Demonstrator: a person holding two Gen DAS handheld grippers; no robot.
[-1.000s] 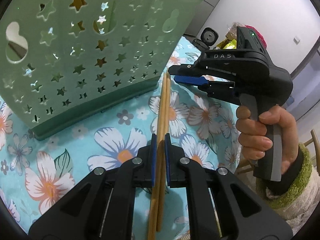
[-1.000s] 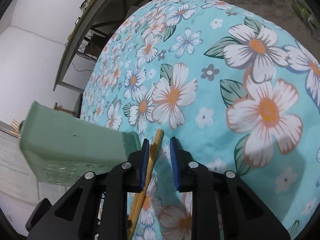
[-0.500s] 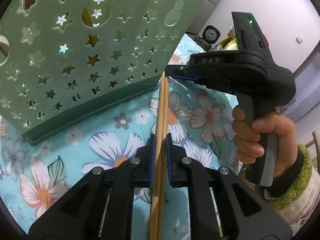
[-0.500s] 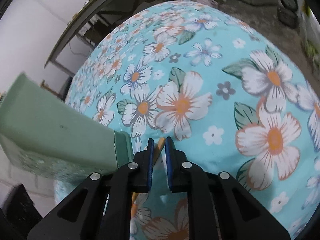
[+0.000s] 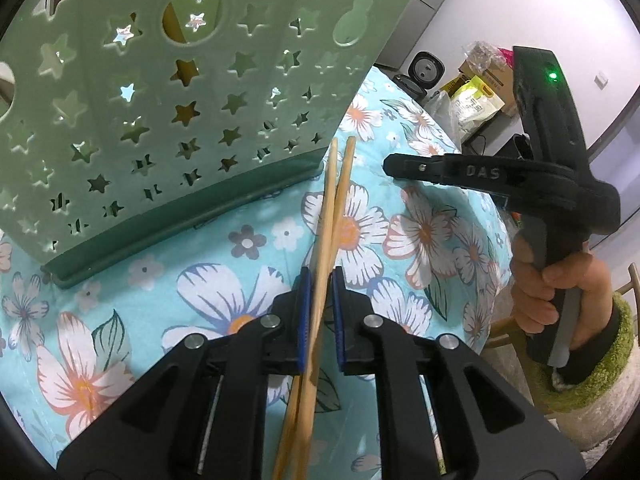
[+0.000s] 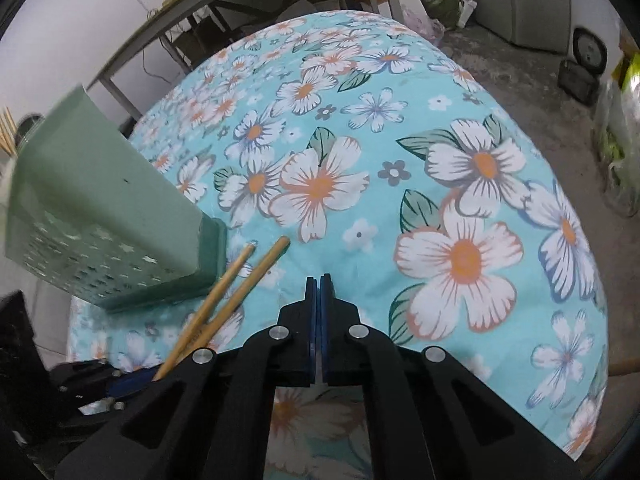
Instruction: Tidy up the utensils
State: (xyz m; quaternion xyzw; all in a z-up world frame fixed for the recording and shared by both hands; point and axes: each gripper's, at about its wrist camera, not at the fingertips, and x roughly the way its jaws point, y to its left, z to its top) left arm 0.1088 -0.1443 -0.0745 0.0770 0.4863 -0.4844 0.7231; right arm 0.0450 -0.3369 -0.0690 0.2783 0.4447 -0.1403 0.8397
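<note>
A pair of wooden chopsticks (image 5: 339, 200) sticks out forward from my left gripper (image 5: 319, 292), whose blue pads press on them as its jaws close; their tips are spread slightly apart. The tips (image 6: 262, 258) end just beside the base of the green star-punched utensil holder (image 5: 160, 120), which stands on the floral tablecloth (image 6: 440, 160). My right gripper (image 6: 320, 280) is shut with nothing between its pads, to the right of the chopstick tips. In the left wrist view its black nose (image 5: 390, 165) is near the tips, with a hand on its handle.
More chopsticks (image 5: 176, 28) stand inside the holder (image 6: 100, 200). Beyond the round table's far edge are boxes and bags (image 5: 480, 92) on the floor. A desk frame (image 6: 200, 12) stands by the white wall.
The right gripper's jaws, which stood around the chopstick tips, have shut with nothing in them and drawn off to the right. The chopstick tips have spread apart, still in the left gripper.
</note>
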